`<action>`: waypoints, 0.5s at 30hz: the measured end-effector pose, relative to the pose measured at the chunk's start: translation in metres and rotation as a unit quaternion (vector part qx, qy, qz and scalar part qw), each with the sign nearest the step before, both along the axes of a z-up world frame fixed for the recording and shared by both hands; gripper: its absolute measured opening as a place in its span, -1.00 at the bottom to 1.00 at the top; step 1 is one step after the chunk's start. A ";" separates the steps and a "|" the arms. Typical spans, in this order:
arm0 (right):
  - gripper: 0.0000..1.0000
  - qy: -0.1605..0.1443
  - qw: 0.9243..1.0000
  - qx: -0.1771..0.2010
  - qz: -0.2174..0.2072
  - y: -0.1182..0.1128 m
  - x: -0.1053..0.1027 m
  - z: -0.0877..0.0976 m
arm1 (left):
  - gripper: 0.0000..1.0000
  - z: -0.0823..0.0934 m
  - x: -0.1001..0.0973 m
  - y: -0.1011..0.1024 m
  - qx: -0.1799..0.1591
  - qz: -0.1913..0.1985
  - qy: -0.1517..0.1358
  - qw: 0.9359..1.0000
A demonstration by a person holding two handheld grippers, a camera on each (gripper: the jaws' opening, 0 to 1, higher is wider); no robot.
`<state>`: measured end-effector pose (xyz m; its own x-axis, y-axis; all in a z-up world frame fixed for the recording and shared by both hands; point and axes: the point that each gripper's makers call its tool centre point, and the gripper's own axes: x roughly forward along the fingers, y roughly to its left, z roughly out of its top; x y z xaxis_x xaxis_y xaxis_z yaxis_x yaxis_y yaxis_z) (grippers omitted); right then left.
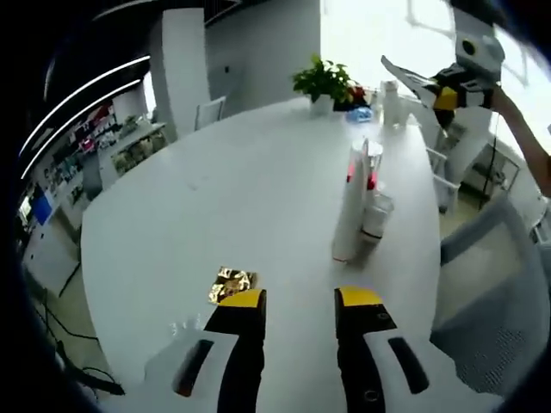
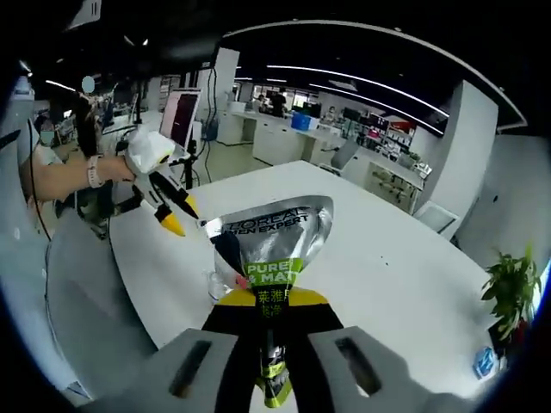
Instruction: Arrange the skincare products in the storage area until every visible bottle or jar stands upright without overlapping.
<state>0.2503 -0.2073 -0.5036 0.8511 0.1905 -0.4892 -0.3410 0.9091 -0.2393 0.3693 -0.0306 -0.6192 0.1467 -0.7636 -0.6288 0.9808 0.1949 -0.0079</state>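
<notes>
Right claw (image 2: 274,311) clamps silver tube (image 2: 274,249); left claw (image 1: 297,303) spread, empty, over white oval table (image 1: 215,198), open-plan office.

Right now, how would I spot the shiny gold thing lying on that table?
Start at the big white oval table and come to its near end, just ahead of the left gripper. The small gold foil packet lies flat there, apart from the tall white tube and jars; it alone is gold and crinkled.

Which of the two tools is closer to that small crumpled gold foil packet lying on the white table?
Left. The left tool hovers just short of the crumpled gold foil packet. The right tool is raised beyond the table's far end, gripping a silver tube.
</notes>
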 end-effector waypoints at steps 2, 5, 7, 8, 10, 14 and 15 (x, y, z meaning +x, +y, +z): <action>-0.83 -0.008 1.000 0.008 0.014 0.013 0.004 0.004 | -0.44 0.009 -0.010 0.002 -0.019 -0.004 0.011 1.000; -0.83 -0.015 0.999 0.022 0.036 0.035 0.012 0.004 | -0.39 0.022 -0.028 0.000 -0.054 -0.017 0.035 0.998; -0.84 -0.013 0.998 0.024 0.050 0.048 0.015 0.002 | -0.38 0.034 -0.037 -0.002 -0.085 -0.016 0.050 0.995; -0.84 -0.018 0.998 0.030 0.058 0.056 0.017 0.002 | -0.37 0.040 -0.041 -0.003 -0.101 -0.015 0.057 0.993; -0.84 -0.017 0.996 0.046 0.075 0.072 0.020 0.000 | -0.33 0.050 -0.048 -0.006 -0.130 -0.016 0.072 0.989; -0.84 -0.022 0.994 0.061 0.085 0.089 0.028 -0.006 | -0.29 0.069 -0.059 -0.009 -0.180 -0.017 0.101 0.978; -0.84 -0.022 0.994 0.067 0.088 0.093 0.029 -0.008 | -0.26 0.072 -0.060 -0.009 -0.188 -0.018 0.105 0.976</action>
<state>0.2792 -0.1139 -0.5114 0.8187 0.3996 -0.4123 -0.4895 0.8611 -0.1375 0.3090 -0.0397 -0.5476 0.0130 -0.9485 -0.3166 0.9558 0.1048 -0.2747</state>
